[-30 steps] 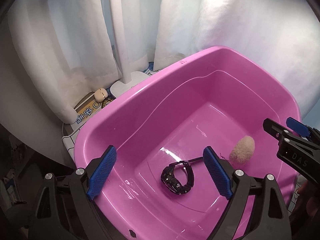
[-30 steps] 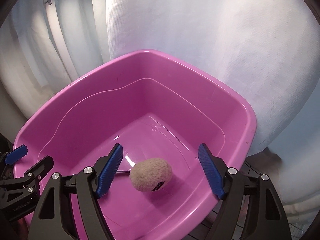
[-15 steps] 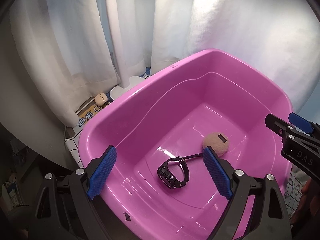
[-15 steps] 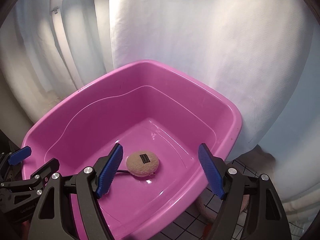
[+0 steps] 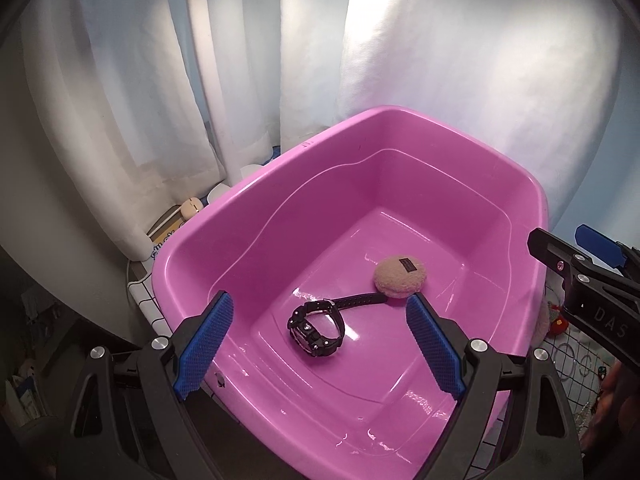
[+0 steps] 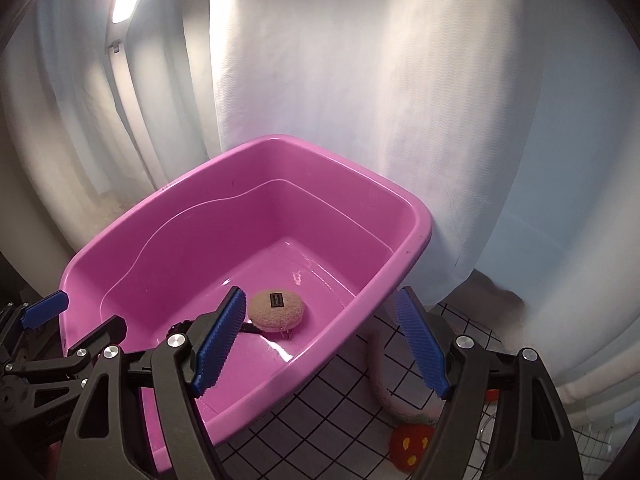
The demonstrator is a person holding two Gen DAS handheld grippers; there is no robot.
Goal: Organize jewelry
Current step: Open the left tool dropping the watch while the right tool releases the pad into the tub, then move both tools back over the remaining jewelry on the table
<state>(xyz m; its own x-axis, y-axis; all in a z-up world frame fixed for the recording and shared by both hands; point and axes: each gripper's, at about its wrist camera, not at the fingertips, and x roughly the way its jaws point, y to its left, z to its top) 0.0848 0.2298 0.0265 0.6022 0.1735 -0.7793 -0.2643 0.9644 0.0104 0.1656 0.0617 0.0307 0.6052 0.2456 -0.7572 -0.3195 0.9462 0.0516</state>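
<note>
In the left wrist view, a cream capsule-shaped object [image 5: 190,208] sits at the left edge beside the glossy pink plastic tub [image 5: 280,168], under white fabric curtains [image 5: 120,92]. The left gripper [image 5: 318,342] hovers over the tub's near rim, its blue ridged pads wide apart and holding nothing. On the tub floor, low in the frame's centre, lies a black digital watch [image 5: 318,326]: its chunky case rests on edge at lower left, one strap curls into a loop, the other runs straight toward the upper right, its tip touching a round, fuzzy beige puff [image 5: 400,276] bearing a small black label. In the right wrist view, the right gripper [image 6: 320,344] is likewise spread open and empty, over the tub's right rim above a white black-gridded cloth [image 6: 328,408]; a red yellow-spotted plush [image 6: 410,444] lies at lower right.
</note>
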